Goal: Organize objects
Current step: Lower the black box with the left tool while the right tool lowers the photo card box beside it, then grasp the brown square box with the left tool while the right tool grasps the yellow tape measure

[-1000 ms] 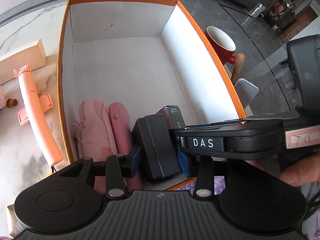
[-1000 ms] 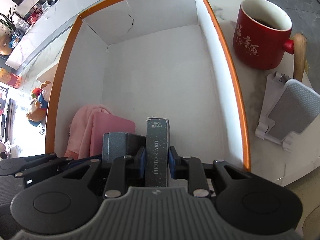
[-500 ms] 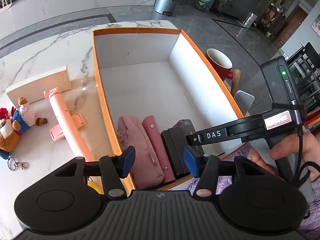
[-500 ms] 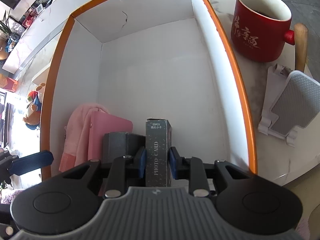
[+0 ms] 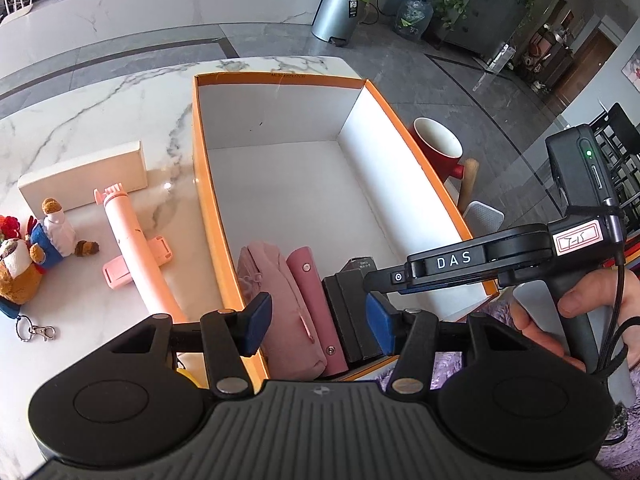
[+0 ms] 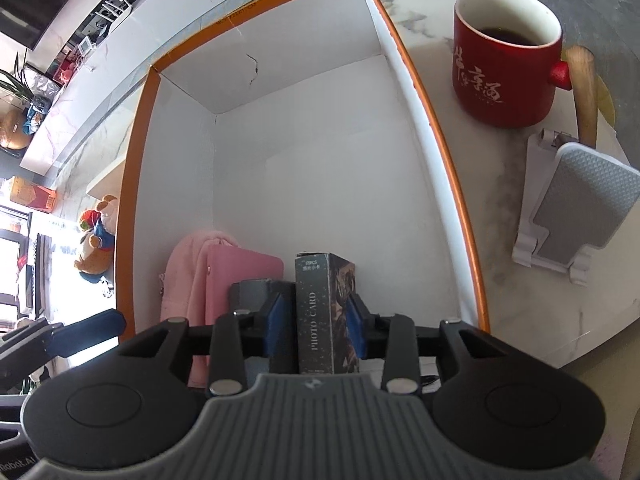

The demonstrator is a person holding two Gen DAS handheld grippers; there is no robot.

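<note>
An orange-rimmed white box [image 5: 200,184] [image 6: 132,184] stands on the marble table. At its near end stand, side by side, a pink pouch [image 5: 264,280], a pink case [image 5: 308,280] [image 6: 240,276], a dark grey box [image 5: 344,308] [image 6: 256,290] and a dark photo card box [image 6: 320,312]. My left gripper [image 5: 316,324] hovers open above the pouch and case, holding nothing. My right gripper [image 6: 316,320] straddles the photo card box. Its jaws are opening, and a gap shows at the left pad. A hand [image 5: 576,300] holds its handle.
A red mug [image 6: 504,76] [image 5: 436,148] with dark liquid and a grey-white stand [image 6: 576,208] sit right of the box. Left of it lie a pink selfie stick [image 5: 136,248], a beige box [image 5: 84,176] and plush toys [image 5: 24,256]. The box's far half holds nothing.
My left gripper let go of the dark grey box, opened wide and drew up and back. My right gripper's jaws widened off the photo card box, which stays standing.
</note>
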